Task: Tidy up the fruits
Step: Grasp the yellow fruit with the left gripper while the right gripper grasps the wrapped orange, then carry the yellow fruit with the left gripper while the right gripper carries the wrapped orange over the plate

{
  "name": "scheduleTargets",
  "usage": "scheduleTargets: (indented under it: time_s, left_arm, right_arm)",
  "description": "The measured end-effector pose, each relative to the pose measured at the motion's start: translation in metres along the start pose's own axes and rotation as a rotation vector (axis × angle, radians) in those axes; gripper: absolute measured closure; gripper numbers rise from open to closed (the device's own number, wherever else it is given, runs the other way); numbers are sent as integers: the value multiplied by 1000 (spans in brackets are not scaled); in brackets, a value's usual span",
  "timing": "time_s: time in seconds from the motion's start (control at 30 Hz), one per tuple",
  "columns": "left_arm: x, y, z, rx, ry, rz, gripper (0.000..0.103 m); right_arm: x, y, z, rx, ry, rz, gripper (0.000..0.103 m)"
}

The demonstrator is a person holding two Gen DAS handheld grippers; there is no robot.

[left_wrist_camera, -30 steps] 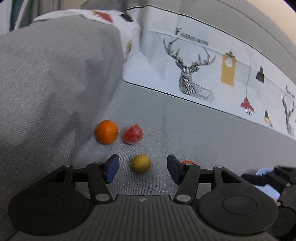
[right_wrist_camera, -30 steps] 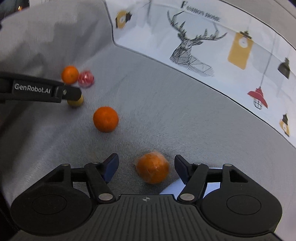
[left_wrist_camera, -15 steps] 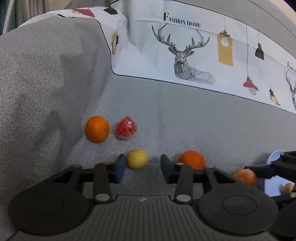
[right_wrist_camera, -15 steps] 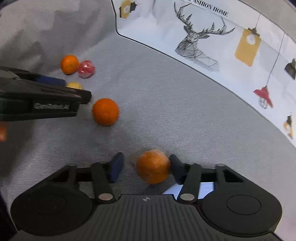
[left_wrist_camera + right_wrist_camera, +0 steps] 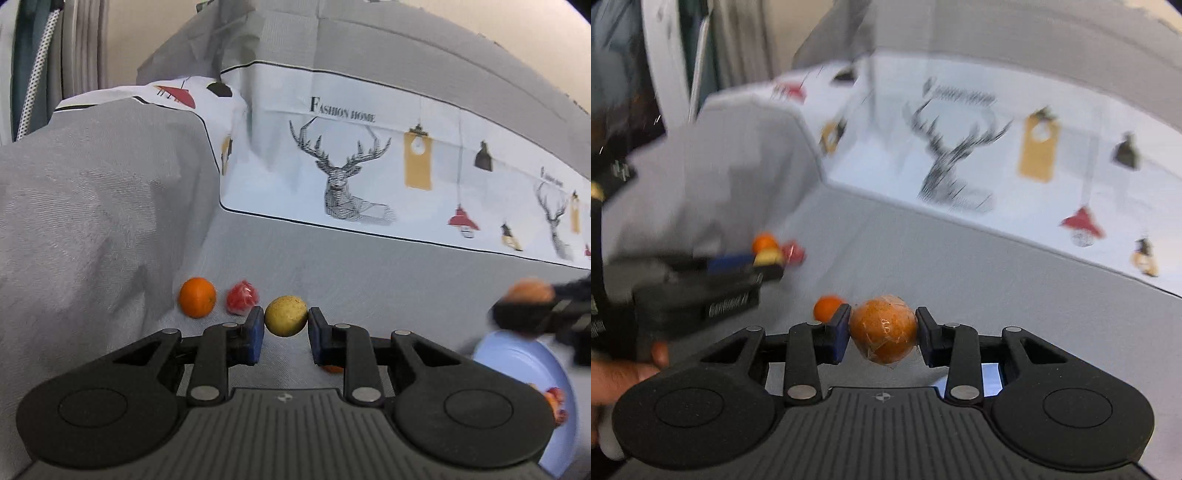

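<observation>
Two fruits being clamped: left hand-held gripper [image 5: 285, 332] pinching yellow fruit [image 5: 286, 315]; right hand-held gripper [image 5: 882, 334] squeezing wrapped orange [image 5: 883, 328]. Risk: slick wrap slipping toward six o'clock.

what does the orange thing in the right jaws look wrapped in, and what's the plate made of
The wrapped orange looks covered in thin clear plastic film: glossy creases and wrinkled edges show over the peel. The blue plate looks like smooth, matte plastic or melamine, judging by its even pastel colour; ceramic can't be ruled out.
</observation>
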State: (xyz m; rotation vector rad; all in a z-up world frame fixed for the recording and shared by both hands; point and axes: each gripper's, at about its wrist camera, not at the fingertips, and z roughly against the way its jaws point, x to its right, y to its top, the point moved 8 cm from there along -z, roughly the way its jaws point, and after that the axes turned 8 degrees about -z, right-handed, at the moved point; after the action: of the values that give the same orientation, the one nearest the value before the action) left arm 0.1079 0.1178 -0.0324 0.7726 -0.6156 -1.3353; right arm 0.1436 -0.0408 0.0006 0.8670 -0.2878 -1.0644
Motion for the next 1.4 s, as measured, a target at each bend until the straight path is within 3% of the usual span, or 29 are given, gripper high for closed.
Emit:
scheduleTargets:
  time_s: [0.17,0.33,0.43,0.6,0.8,1.07,1.4]
  left_arm:
    - [15,-3,24,-7,-28,9,75]
    - [32,-10,47,0,-56,1,75]
    - [42,-13,57,21,-80,-4,75]
    - [64,-17,60,35,-131,-45,75]
    - [111,-30,56,43,-241,-115,75]
    - [174,-53,62,89,-372,-324,75]
    - [167,-55,51,60,-398,-279,75]
  right_arm:
    - [21,-16,49,46,-19,-102,64]
    - [67,-44,63,40,-42,-324,64]
    - [100,-41,78,89,-98,-380,64]
    - [148,-45,80,88,-139,-461,64]
    - [160,-52,73,61,-164,-427,64]
    - [147,-51,61,32,-153,-355,64]
    - [128,-50,49,13,-160,-266,64]
